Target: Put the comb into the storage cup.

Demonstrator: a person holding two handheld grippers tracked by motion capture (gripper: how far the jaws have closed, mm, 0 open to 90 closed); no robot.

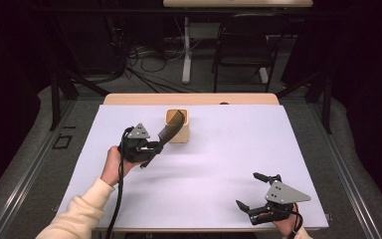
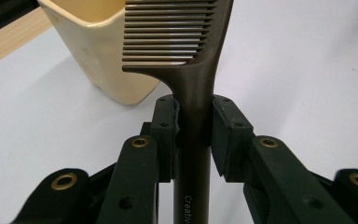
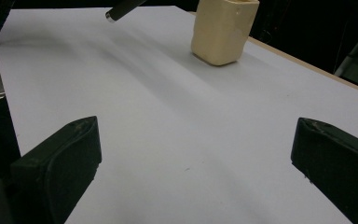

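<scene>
A dark brown comb (image 1: 171,130) is clamped by its handle in my left gripper (image 1: 155,148), left of centre on the table. Its toothed end reaches over the rim of a cream square cup (image 1: 178,126). In the left gripper view both pads press the comb handle (image 2: 193,121), and the teeth overlap the cup (image 2: 98,51). My right gripper (image 1: 253,191) rests near the front right edge, its jaws wide apart with nothing between them. In the right gripper view the cup (image 3: 223,28) stands far ahead and the comb's handle end (image 3: 121,10) shows at the top.
A white sheet (image 1: 219,164) covers the wooden table (image 1: 129,99). Beyond the far edge are a black chair (image 1: 243,45), a white table leg (image 1: 186,50) and cables on the floor. A black cable trails from the left gripper along the person's cream sleeve (image 1: 79,214).
</scene>
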